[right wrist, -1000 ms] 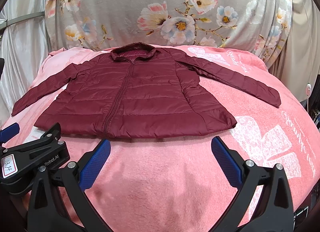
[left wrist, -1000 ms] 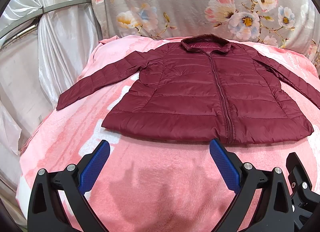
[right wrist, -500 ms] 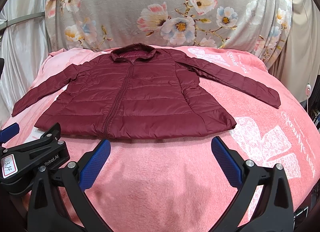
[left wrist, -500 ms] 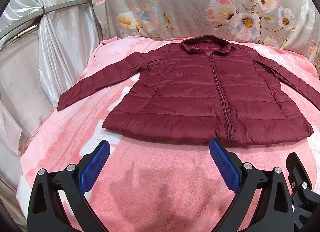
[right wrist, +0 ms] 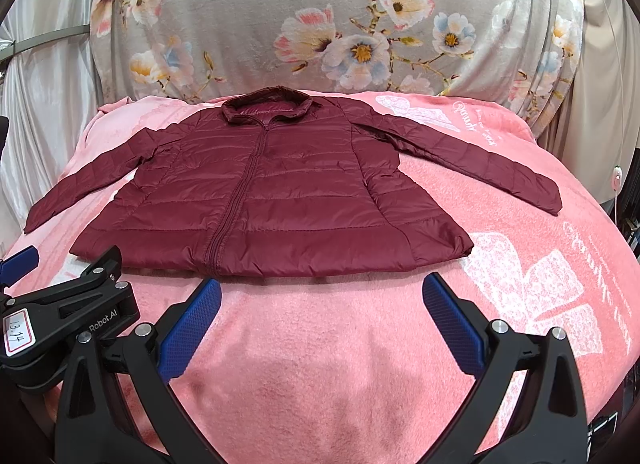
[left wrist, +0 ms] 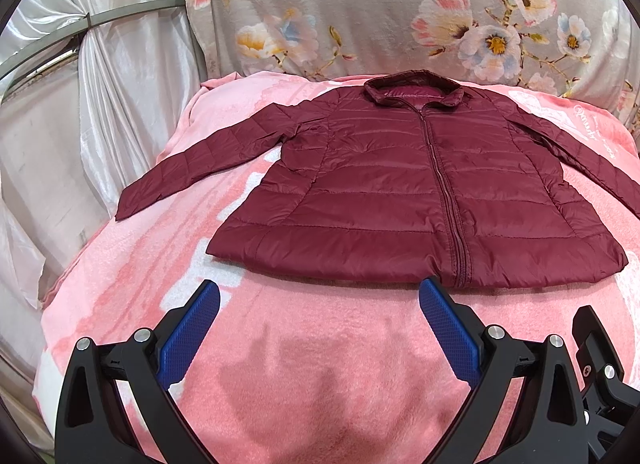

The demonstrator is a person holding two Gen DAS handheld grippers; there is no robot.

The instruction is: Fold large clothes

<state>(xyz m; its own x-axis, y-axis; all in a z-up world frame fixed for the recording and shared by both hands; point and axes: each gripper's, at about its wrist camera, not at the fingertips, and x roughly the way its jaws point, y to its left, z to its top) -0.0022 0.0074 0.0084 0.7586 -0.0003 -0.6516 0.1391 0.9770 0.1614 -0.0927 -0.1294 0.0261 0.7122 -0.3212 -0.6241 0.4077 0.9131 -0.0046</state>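
Left wrist view: maroon jacket flat, zipped, unfolded on the pink blanket, both grippers empty.

My left gripper and right gripper hang wide open just short of the hem, nothing held. Jacket lies straight ahead, collar far, zipper axis pointing away from me. Left sleeve nearer my left, right sleeve nearer my right; sleeve folds likely first.

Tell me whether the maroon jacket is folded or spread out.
Spread out. The jacket lies flat, front up and zipped, on the pink blanket, both sleeves stretched sideways, no fold anywhere.
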